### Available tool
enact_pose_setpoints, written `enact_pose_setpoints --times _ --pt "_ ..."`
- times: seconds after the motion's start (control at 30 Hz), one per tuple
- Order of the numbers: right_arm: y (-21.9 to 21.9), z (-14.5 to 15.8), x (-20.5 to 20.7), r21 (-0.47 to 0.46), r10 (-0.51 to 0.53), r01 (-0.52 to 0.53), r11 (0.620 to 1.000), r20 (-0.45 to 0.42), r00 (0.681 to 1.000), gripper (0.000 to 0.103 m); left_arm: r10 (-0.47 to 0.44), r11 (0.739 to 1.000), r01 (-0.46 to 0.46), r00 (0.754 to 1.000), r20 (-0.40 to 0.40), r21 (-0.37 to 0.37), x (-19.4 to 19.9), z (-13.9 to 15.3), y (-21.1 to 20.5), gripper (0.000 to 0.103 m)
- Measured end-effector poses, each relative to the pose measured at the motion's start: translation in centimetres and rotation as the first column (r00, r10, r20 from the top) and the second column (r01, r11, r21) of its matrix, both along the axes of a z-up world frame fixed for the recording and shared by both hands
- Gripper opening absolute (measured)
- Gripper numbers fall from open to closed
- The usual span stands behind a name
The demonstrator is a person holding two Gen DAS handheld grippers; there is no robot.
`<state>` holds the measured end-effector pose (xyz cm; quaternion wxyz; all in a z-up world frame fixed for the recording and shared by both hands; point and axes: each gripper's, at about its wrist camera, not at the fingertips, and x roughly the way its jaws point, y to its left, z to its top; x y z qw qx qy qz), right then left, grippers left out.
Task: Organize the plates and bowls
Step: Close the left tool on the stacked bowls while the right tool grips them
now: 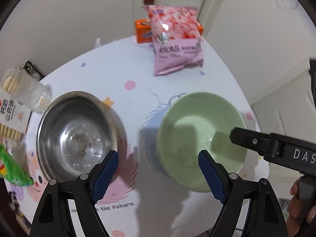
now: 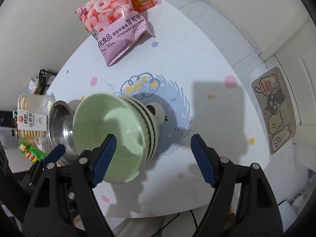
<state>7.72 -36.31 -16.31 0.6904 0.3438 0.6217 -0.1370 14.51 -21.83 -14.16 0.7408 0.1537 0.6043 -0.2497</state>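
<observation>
Glossy green bowls stacked beside dull steel bowl.

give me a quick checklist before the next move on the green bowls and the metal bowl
1. Left gripper open and empty: ok, nothing between its blue pads.
2. Right gripper open and empty: ok, jaws stand wide apart with nothing pinched.
3. Stack of pale green ceramic bowls nested evenly: ok, several rims sit one inside another.
4. Round stainless steel bowl apart from the green stack: ok, a gap of tablecloth shows between them.
5. Steel bowl clean inside: not ok, brownish residue on its bottom.
6. Pink strawberry ring snack bag clear of the bowls: ok, it lies at the far side of the table.
</observation>
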Motion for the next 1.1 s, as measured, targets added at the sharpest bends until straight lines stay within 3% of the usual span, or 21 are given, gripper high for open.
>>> enact_pose_setpoints --times 0.43,0.53,0.57,0.7,0.73,0.77,0.83,0.9,1.1 --pt "-1.1 -4.3 1.5 0.100 0.004 0.004 0.995 -0.083 0.997 0.078 -0.005 0.998 0.010 0.996 -0.086 0.058 0.6 -4.9 -2.4 0.085" --pt "-1.0 -5.1 1.6 0.086 0.019 -0.010 0.996 -0.100 0.995 0.077 0.019 1.000 -0.018 0.993 -0.116 0.008 0.9 -5.6 -2.3 0.087" --pt "-0.9 -5.3 1.6 0.088 0.022 -0.013 0.996 -0.107 0.994 0.071 0.021 1.000 -0.021 0.992 -0.121 -0.002 1.0 -5.6 -2.3 0.087" --pt "-0.7 -5.4 1.7 0.103 0.041 -0.034 0.994 -0.071 0.997 0.066 0.006 0.999 -0.012 0.991 -0.137 -0.039 0.9 -5.9 -2.7 0.087" --pt "-0.7 -5.3 1.8 0.107 0.048 -0.041 0.993 -0.058 0.997 0.059 0.004 0.999 -0.011 0.989 -0.145 -0.048 0.9 -6.0 -2.8 0.087" --pt "-0.7 -5.2 1.9 0.129 0.050 -0.044 0.991 -0.039 0.998 0.046 0.002 0.998 -0.010 0.989 -0.148 -0.057 0.8 -6.0 -2.8 0.084" --pt "-0.5 -4.9 2.2 0.145 0.056 -0.052 0.988 -0.019 0.998 0.034 -0.003 0.998 -0.006 0.991 -0.137 -0.063 0.4 -5.9 -3.1 0.081" --pt "0.2 -4.5 2.7 0.092 0.110 -0.107 0.990 -0.025 0.994 0.033 0.002 0.998 -0.011 0.990 -0.139 -0.068 0.4 -6.0 -3.3 0.081" --pt "0.0 -4.5 2.5 0.088 0.117 -0.115 0.990 -0.018 0.993 0.026 0.048 0.994 -0.061 0.988 -0.146 -0.088 0.9 -5.9 -2.7 0.070"
